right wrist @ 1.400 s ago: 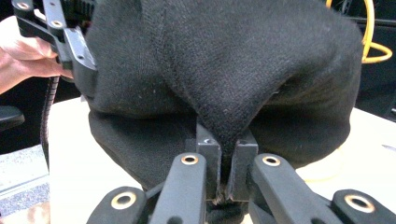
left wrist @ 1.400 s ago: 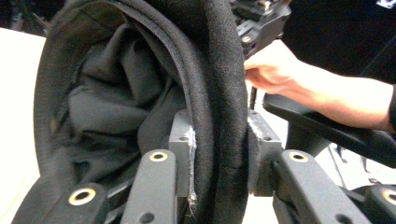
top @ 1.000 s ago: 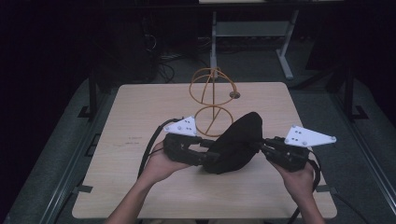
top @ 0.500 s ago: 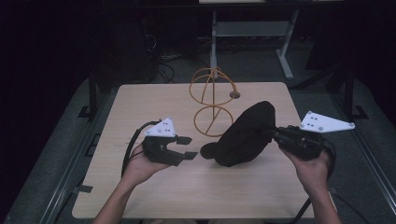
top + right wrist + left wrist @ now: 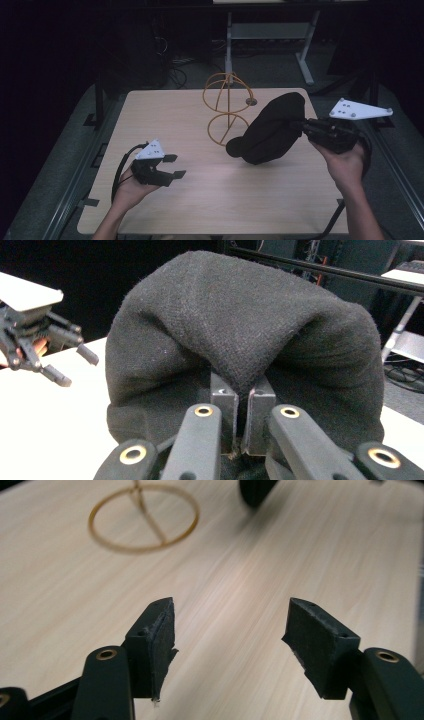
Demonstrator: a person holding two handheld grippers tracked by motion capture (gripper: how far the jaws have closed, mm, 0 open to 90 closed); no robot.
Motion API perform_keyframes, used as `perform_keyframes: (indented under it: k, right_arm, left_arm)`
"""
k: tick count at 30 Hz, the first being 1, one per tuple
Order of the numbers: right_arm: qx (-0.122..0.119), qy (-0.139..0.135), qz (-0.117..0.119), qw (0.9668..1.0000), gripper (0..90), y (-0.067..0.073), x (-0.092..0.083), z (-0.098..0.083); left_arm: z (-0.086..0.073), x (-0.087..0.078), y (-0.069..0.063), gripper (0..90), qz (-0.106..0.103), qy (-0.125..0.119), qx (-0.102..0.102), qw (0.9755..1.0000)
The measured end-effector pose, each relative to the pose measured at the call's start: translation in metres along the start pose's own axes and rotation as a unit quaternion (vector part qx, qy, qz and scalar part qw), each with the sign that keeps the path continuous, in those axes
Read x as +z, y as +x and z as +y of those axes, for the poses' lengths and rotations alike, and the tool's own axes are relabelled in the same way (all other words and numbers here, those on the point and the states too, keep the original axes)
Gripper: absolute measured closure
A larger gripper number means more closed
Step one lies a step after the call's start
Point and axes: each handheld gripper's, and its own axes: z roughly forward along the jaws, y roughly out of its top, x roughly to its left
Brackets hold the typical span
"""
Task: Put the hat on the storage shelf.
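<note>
The right gripper (image 5: 300, 125) is clamped on a fold of a black cap (image 5: 270, 131), its two pads pressed together with the dark woven cloth pinched between them, as the right gripper view shows from close up, where the fabric (image 5: 240, 335) bulges up and over the jaws. The cap hangs in the air above the right part of the wooden table (image 5: 200, 210), clear of the surface, its long axis running on a slant from the held crown, up and to the right, down to the rounded brim end at lower left. That low end lies just beside the gold wire stand (image 5: 227, 107), which rises upright near the middle of the table with a ring at its foot and a wire globe on top; the stand is between the cap and the far left of the table. The left gripper (image 5: 172, 166) is well apart from the cap, low over the near left part of the table, and its jaws have just been opening with only bare wood between the pads (image 5: 157, 640). From the left gripper view the stand's base ring (image 5: 144, 517) lies ahead on the tabletop.
</note>
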Motion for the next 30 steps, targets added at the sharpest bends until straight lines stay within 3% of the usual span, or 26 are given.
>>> perform_keyframes:
  k: [6,17,18,22,24,30]
  right_arm:
    - [-0.014,0.01,-0.008,0.9998,86.3,-0.008,0.007,0.027]
    - [-0.023,0.011,-0.008,0.9996,86.2,-0.017,0.026,0.066]
    - [-0.027,0.014,-0.008,0.9995,86.2,-0.018,0.032,0.073]
    - [-0.03,0.018,-0.006,0.9994,86.1,-0.022,0.046,0.086]
    - [-0.03,0.021,-0.005,0.9993,86.2,-0.023,0.053,0.093]
    - [-0.03,0.036,-0.003,0.9989,86.0,-0.029,0.074,0.108]
  left_arm:
    - [-0.024,0.006,0.013,32.0,0.023,0.028,-0.016,0.9992]
    - [-0.028,0.007,0.016,31.5,0.032,0.025,-0.013,0.9991]
    - [-0.029,0.008,0.017,31.0,0.033,0.018,-0.021,0.9991]
    - [-0.031,0.006,0.021,30.3,0.033,0.024,-0.019,0.999]
    - [-0.033,0.008,0.022,30.1,0.031,0.021,-0.03,0.9988]
    - [-0.034,0.007,0.024,30.0,0.03,0.021,-0.028,0.9989]
